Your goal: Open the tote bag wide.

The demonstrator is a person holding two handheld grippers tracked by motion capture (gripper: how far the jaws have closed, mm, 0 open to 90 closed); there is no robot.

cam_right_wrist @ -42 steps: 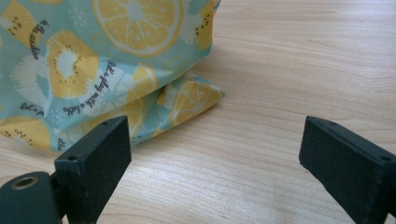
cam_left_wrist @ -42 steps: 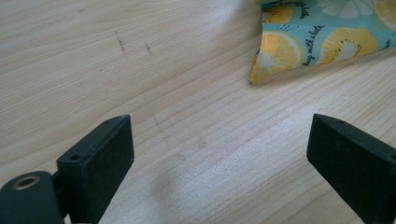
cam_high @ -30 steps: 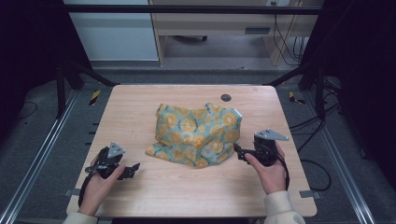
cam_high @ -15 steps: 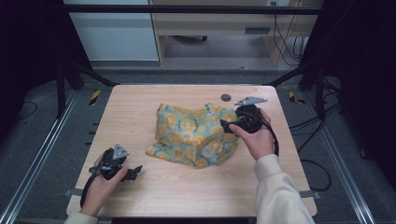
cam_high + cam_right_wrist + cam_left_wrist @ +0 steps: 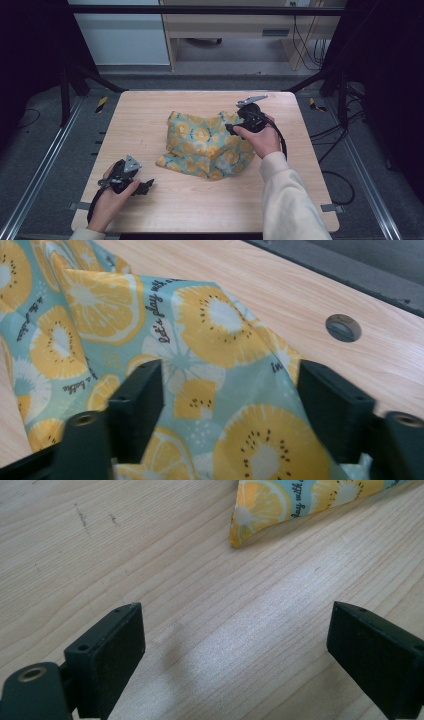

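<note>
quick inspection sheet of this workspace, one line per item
surface: light wooden table, faint scuff marks, a round hole near its far edge.
job's things: crumpled teal cloth with a lemon print, lying mid-table.
clutter: nothing seen.
grippers: left tool wide open over bare wood, apart from the cloth; right tool at the cloth's far corner, jaws just been closing, cloth between them, not yet pinched.
cables: black cable trails from the right tool; more on the floor.
surroundings: dark frame, grey floor, yellow-black tape marks.
</note>
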